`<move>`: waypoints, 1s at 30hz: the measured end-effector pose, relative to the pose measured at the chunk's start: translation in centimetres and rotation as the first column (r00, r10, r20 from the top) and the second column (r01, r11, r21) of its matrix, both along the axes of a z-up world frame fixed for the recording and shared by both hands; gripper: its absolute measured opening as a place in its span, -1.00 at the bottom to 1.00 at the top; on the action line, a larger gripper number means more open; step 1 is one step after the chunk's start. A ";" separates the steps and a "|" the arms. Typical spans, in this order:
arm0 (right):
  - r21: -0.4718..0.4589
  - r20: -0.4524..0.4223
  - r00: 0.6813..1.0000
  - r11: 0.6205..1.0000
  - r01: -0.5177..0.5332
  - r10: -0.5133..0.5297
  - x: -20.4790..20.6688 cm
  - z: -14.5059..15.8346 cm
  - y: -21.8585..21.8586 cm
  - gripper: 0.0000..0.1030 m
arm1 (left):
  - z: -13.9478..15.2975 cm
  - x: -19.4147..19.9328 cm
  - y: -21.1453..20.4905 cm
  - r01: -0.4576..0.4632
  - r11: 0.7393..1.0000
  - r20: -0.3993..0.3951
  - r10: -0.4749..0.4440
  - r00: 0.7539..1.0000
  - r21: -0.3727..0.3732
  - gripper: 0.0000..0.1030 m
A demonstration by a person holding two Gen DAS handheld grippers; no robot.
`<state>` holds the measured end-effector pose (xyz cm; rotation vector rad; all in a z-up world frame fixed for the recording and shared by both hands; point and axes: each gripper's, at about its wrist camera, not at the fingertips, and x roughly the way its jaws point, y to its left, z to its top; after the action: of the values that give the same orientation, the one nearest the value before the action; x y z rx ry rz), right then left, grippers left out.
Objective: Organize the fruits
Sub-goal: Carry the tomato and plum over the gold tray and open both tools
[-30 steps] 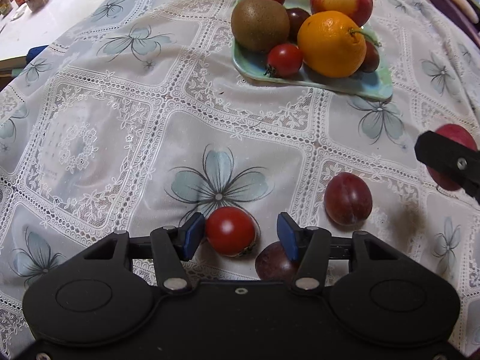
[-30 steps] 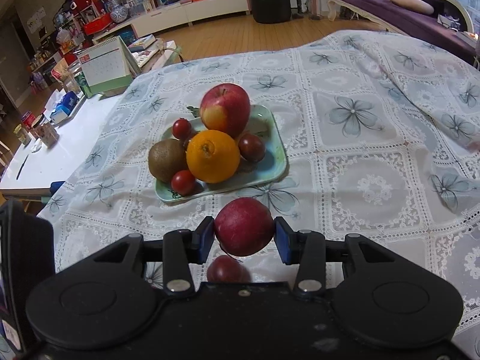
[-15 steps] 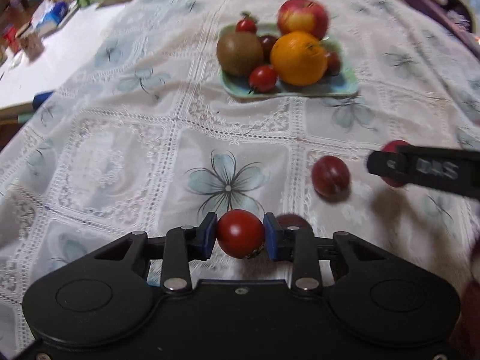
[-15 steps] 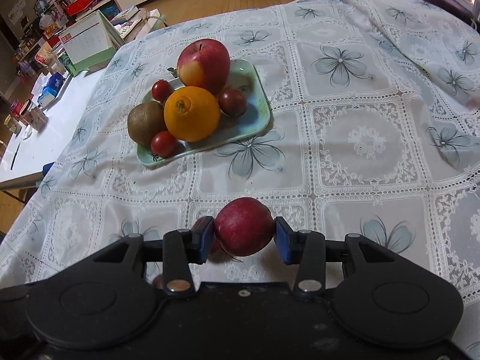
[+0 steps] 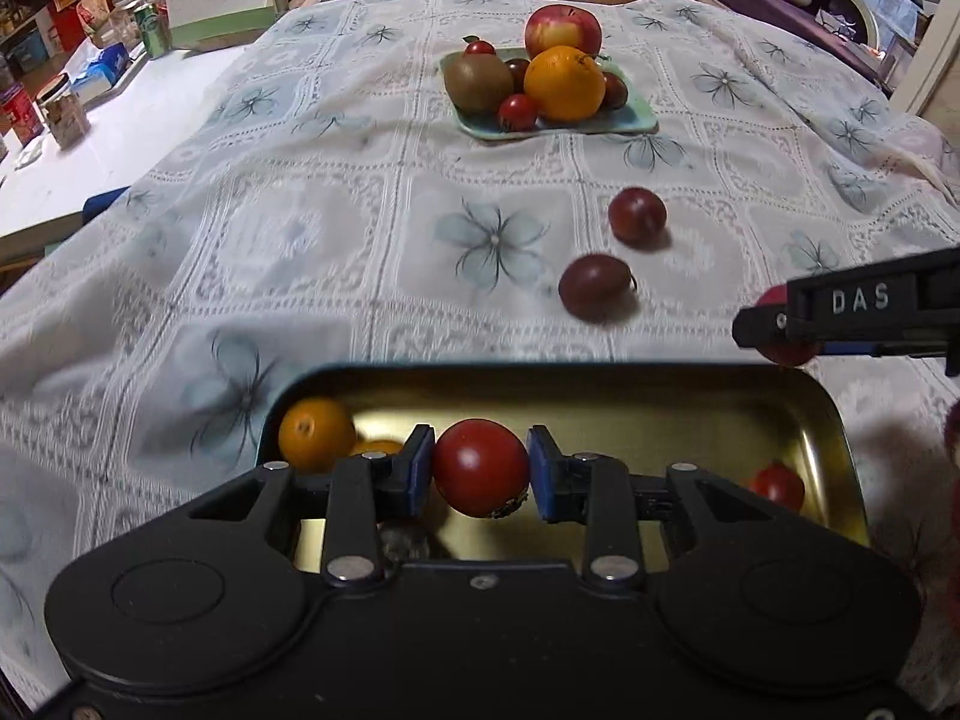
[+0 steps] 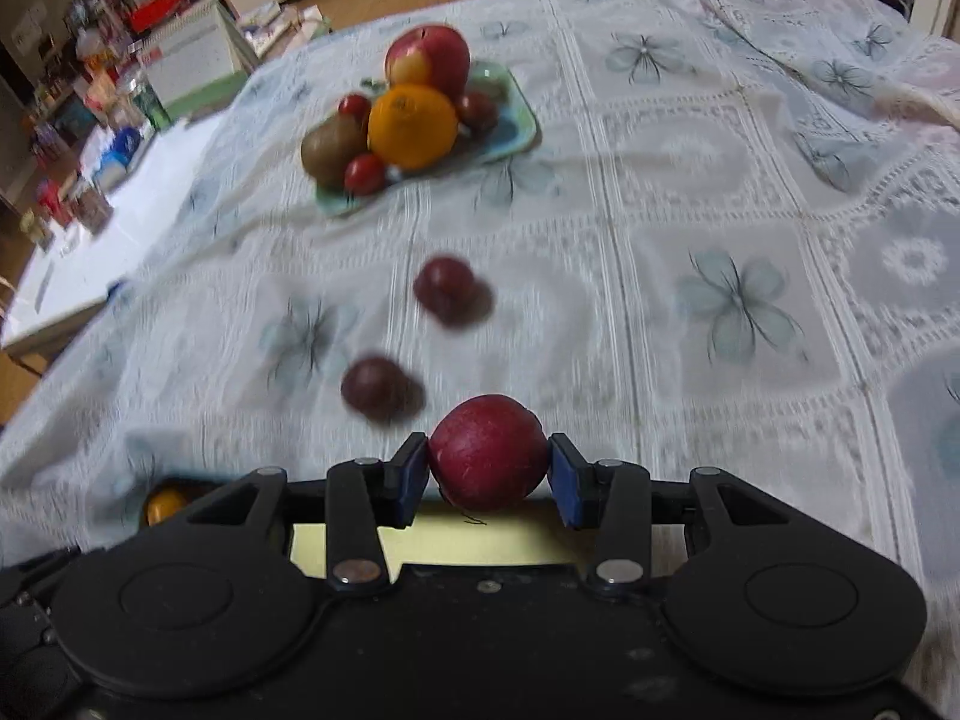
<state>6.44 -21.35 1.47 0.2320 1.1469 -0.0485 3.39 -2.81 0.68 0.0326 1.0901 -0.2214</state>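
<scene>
Both claws loaded over the tin.
Left gripper [image 5: 480, 471] clamping tomato [image 5: 480, 467]; right gripper [image 6: 489, 474] clamping plum [image 6: 487, 451]; gold tin [image 5: 828, 420] beneath.

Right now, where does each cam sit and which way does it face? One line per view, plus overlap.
Left wrist: on the left gripper, angled down over the gold tin toward the fruit plate; its fingers clamp a tomato, and the right gripper's finger shows at right.
Right wrist: on the right gripper, facing the same plate, fingers clamping a red plum.
Shared: plate, tin, two dark plums on the cloth.
</scene>
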 end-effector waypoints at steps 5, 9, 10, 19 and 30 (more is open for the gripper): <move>-0.065 -0.040 0.997 0.996 -0.063 0.060 -2.7 0.9 2.3 -0.14 | -0.2 -1.6 0.4 -0.010 1.000 0.011 0.011 1.000 -0.013 -0.19; -0.098 -0.052 0.993 0.989 -0.110 0.105 -5.1 1.4 3.9 -0.14 | -0.3 -2.4 0.6 -0.012 1.000 0.019 0.012 1.000 -0.013 -0.19; -0.102 -0.050 0.993 0.988 -0.112 0.108 -5.6 1.4 4.0 -0.14 | -0.3 -2.6 0.6 -0.012 1.000 0.021 0.012 1.000 -0.010 -0.19; -0.070 -0.051 0.989 0.987 -0.141 0.138 -7.7 1.6 4.7 -0.14 | -0.7 -3.5 0.4 -0.021 0.999 0.017 0.021 1.000 0.026 -0.19; -0.029 -0.064 0.992 0.994 -0.106 0.104 -7.5 0.9 3.5 -0.13 | -1.1 -2.3 0.3 -0.047 0.999 -0.010 0.047 0.999 0.025 -0.17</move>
<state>-1.08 -17.82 2.37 0.1418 1.2181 0.0190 1.04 -2.49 -0.47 0.0279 1.1026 -0.1658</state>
